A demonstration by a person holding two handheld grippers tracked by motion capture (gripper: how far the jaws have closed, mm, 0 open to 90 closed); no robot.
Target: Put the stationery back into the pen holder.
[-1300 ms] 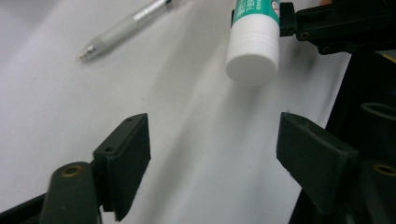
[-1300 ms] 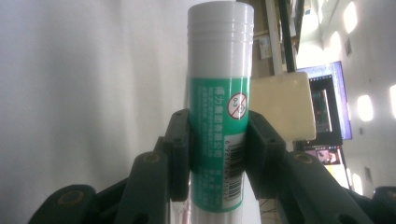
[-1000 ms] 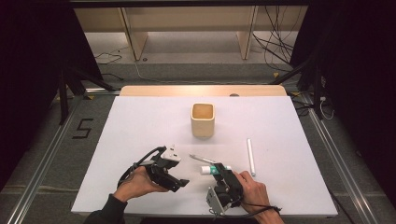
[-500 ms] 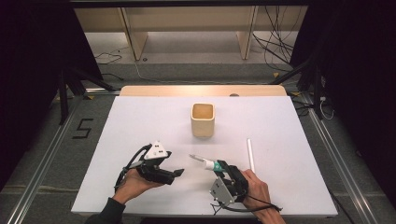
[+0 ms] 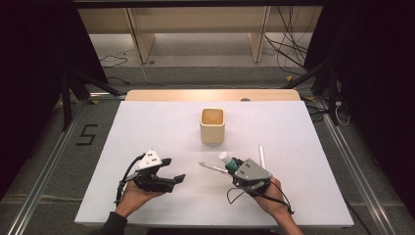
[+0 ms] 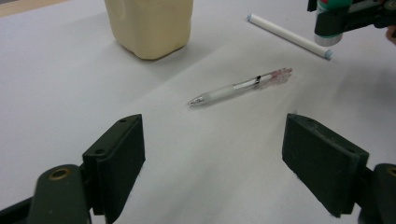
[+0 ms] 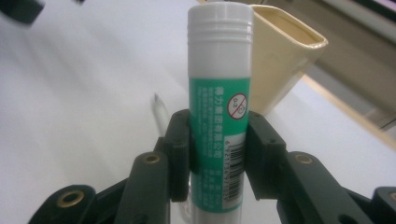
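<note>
My right gripper (image 5: 232, 164) is shut on a green-and-white glue stick (image 7: 218, 112), whose white cap (image 5: 225, 157) sticks up out of the jaws. The stick (image 6: 330, 21) hangs a little above the white table (image 5: 147, 122). A clear pen (image 5: 211, 167) lies on the table just left of that gripper, and in the left gripper view the pen (image 6: 240, 87) lies ahead of my open left gripper (image 6: 233, 163). My left gripper (image 5: 171, 171) rests low at the front left with nothing between its jaws. A cream square cup (image 5: 212, 126) stands upright mid-table.
A white stick-like marker (image 5: 262, 155) lies right of the right gripper; in the left gripper view the marker (image 6: 287, 35) lies beyond the pen. The cream cup (image 7: 280, 56) shows behind the glue stick. A wooden strip (image 5: 210, 95) borders the table's far edge.
The right gripper has risen and moved forward with the glue stick held in it. The left gripper has slid left and slightly down, away from the pen.
</note>
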